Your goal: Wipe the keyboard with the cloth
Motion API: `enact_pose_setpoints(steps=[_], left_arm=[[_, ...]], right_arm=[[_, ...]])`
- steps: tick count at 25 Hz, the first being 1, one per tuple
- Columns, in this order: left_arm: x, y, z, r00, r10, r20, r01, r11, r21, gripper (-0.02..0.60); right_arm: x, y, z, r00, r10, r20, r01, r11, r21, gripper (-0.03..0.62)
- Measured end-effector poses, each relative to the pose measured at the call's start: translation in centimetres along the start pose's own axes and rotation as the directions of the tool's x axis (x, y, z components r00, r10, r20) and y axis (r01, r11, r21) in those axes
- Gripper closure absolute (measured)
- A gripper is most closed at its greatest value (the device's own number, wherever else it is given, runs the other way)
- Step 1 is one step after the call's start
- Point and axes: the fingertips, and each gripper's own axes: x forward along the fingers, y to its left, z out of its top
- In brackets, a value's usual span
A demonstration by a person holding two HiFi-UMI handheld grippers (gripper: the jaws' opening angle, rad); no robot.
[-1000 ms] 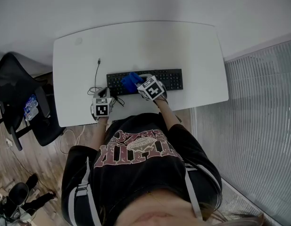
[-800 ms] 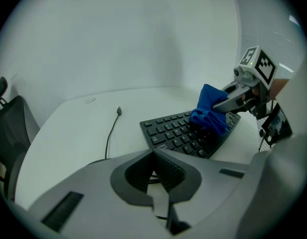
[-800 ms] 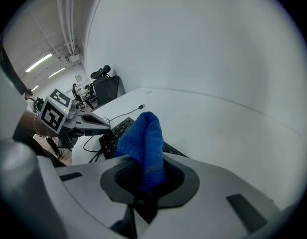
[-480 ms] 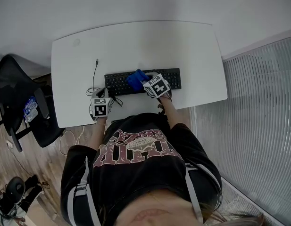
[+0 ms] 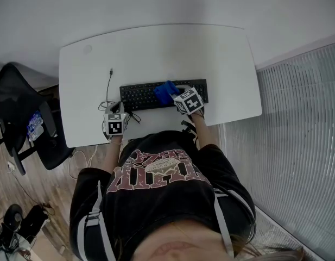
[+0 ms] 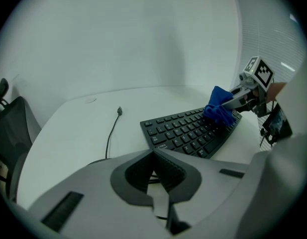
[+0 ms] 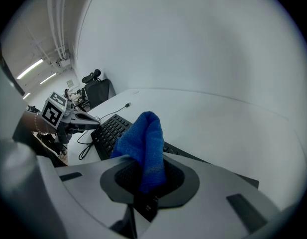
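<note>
Cloth [image 5: 164, 91] further right on keyboard [image 5: 137, 95], in right gripper [image 5: 175, 94]; left gripper [image 5: 119, 107] fingers seemingly together, near desk [image 5: 156, 53] edge.

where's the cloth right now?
Head view: the blue cloth is pinched in the right gripper jaws, resting on the keyboard near its middle, right of the left gripper.

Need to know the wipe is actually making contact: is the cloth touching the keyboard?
Touching. The left gripper view shows the cloth pressed down onto the keys of the keyboard, with no gap between them.
</note>
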Motion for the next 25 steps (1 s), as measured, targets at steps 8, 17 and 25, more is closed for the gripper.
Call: enact_pose_setpoints(steps=[8, 17, 25], left_arm=[[0.1, 0.0, -0.1, 1.0, 0.003, -0.01, -0.003, 1.0, -0.001, 0.549], [0.2, -0.1, -0.2, 1.0, 0.009, -0.006, -0.009, 1.0, 0.001, 0.549], [0.2, -0.1, 0.0, 1.0, 0.01, -0.003, -0.01, 1.0, -0.004, 0.549]], right_arm=[[-1.8, -2.7, -1.7, 0.998, -0.056, -0.005, 0.056, 0.998, 0.026, 0.53], [-3.9, -5.5, -3.8, 0.993, -0.121, -0.001, 0.12, 0.99, 0.068, 0.53], [-5.9, -7.8, -5.9, 0.985, -0.169, -0.012, 0.17, 0.979, 0.112, 0.53]])
